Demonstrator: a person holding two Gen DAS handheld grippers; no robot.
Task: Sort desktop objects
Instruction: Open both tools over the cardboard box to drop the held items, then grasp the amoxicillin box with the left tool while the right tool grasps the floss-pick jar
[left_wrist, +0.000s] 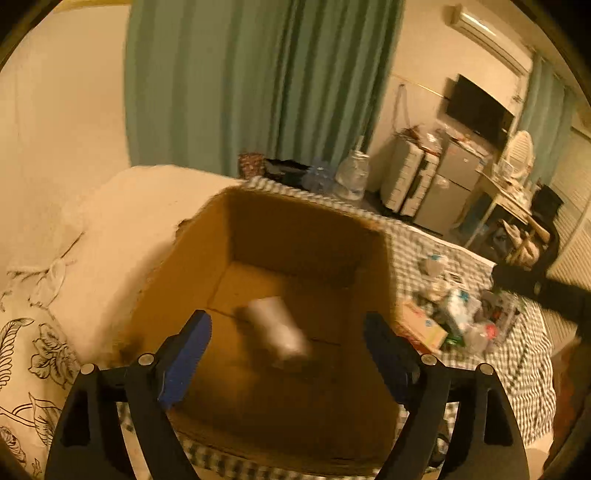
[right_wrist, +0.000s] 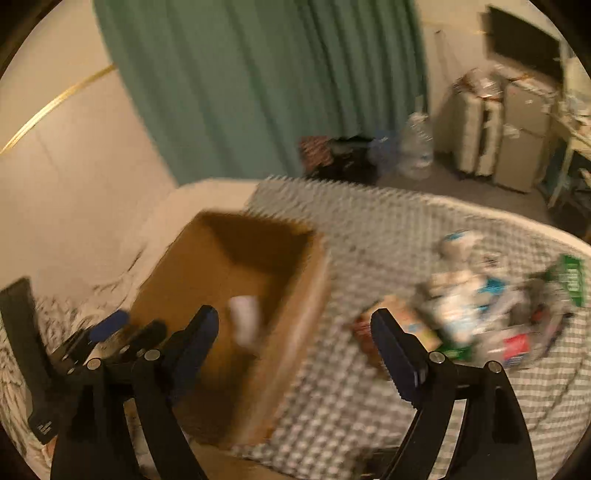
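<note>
An open cardboard box (left_wrist: 295, 236) stands on a checked cloth (left_wrist: 524, 369). My left gripper (left_wrist: 287, 318) hangs over the box's opening, open, its blue pads (left_wrist: 184, 354) wide apart. Below and between them a blurred whitish object (left_wrist: 277, 328) is inside the box, touching neither pad. My right gripper (right_wrist: 294, 313) is open and holds nothing; it sits above the box's right wall (right_wrist: 295, 295) and the cloth. The whitish object (right_wrist: 245, 321) also shows in the right wrist view, where the left gripper (right_wrist: 129, 328) is at the far left. A pile of small packages (right_wrist: 480, 310) lies right of the box.
A white pillow (left_wrist: 122, 229) and floral bedding (left_wrist: 37, 350) lie left of the box. Green curtains (left_wrist: 240, 85) hang behind. Water bottles (left_wrist: 351, 173), a small fridge (left_wrist: 447, 188), a TV (left_wrist: 476, 107) and a cluttered desk (left_wrist: 509, 192) stand at the back right.
</note>
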